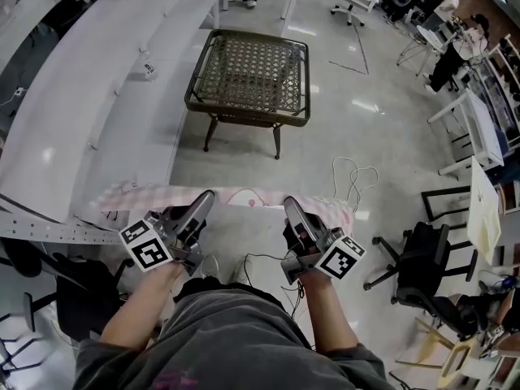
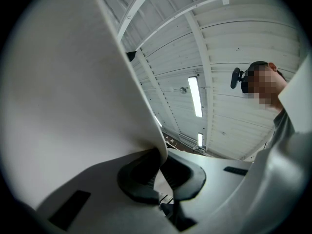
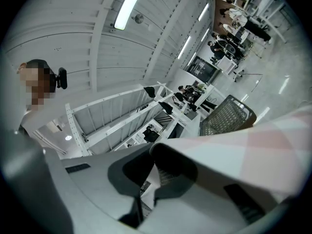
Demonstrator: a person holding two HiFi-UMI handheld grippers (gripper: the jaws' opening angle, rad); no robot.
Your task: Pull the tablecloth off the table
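Note:
The pink-and-white checked tablecloth (image 1: 244, 195) hangs stretched between my two grippers, just in front of me and off the table. My left gripper (image 1: 207, 195) is shut on its left part, my right gripper (image 1: 290, 203) on its right part. The dark-framed table (image 1: 249, 73) with a woven top stands bare on the floor farther ahead. In the left gripper view the cloth (image 2: 63, 91) rises as a pale sheet from the closed jaws (image 2: 160, 157). In the right gripper view the checked cloth (image 3: 253, 145) runs out to the right from the jaws (image 3: 153, 155), with the table (image 3: 226, 113) behind.
A long white counter (image 1: 81, 104) runs along the left. Loose cables (image 1: 353, 177) lie on the glossy floor to the right of the table. A black office chair (image 1: 422, 258) and white desks (image 1: 479, 128) stand at the right, with people seated at the far back right.

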